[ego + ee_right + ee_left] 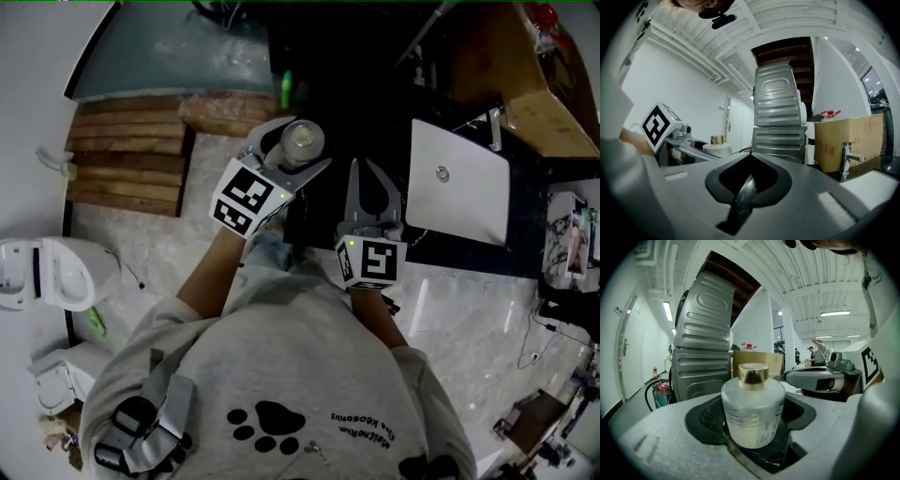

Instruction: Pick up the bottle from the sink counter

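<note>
A frosted glass bottle with a gold cap stands upright between the jaws of my left gripper, which is shut on its sides. In the left gripper view the bottle fills the gap between the jaws of that gripper. It hangs at the left edge of the black sink counter. My right gripper is over the counter just to the right, shut with nothing in it, its tips meeting in the right gripper view. That view also catches the bottle at its left.
A white sink basin with a chrome faucet lies to the right on the counter. Wooden slats and a toilet are at the left. A stacked grey machine and a cardboard box stand ahead.
</note>
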The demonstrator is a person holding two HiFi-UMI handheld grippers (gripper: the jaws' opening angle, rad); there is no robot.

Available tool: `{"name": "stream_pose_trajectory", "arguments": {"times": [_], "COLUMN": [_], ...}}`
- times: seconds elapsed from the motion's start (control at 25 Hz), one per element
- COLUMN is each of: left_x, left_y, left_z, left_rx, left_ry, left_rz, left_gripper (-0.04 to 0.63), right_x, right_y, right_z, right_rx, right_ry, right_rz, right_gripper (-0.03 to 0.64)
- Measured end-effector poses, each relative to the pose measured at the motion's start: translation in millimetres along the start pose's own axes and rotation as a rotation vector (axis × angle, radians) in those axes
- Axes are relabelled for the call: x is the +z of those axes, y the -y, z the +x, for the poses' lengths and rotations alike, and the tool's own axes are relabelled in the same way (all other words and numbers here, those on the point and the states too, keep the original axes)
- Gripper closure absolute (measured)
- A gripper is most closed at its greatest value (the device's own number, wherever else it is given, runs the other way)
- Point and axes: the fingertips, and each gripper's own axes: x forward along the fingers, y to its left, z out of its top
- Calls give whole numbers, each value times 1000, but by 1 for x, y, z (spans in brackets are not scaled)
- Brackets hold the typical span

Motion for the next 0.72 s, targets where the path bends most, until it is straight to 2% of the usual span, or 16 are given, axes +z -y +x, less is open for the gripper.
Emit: {"name": "stream_pose_trajectory", "arguments": {"times": [0.36,0.52,0.72], "left_x": [9,12,12], "left_y": [44,57,66], "left_z": [-29,-35,-43], "left_rx": [88,101,100], "left_ry": [-8,-15,6], "left_rz": [-18,-11,-50], "left_gripper": [259,259,259], "right_x": [2,9,12], "right_y": [2,4,4], "right_z": [-36,-44,-50], "right_rx": [83,77,55], "right_ry": [13,25,27], "right_rz": [9,16,10], "right_gripper": [617,617,617]}}
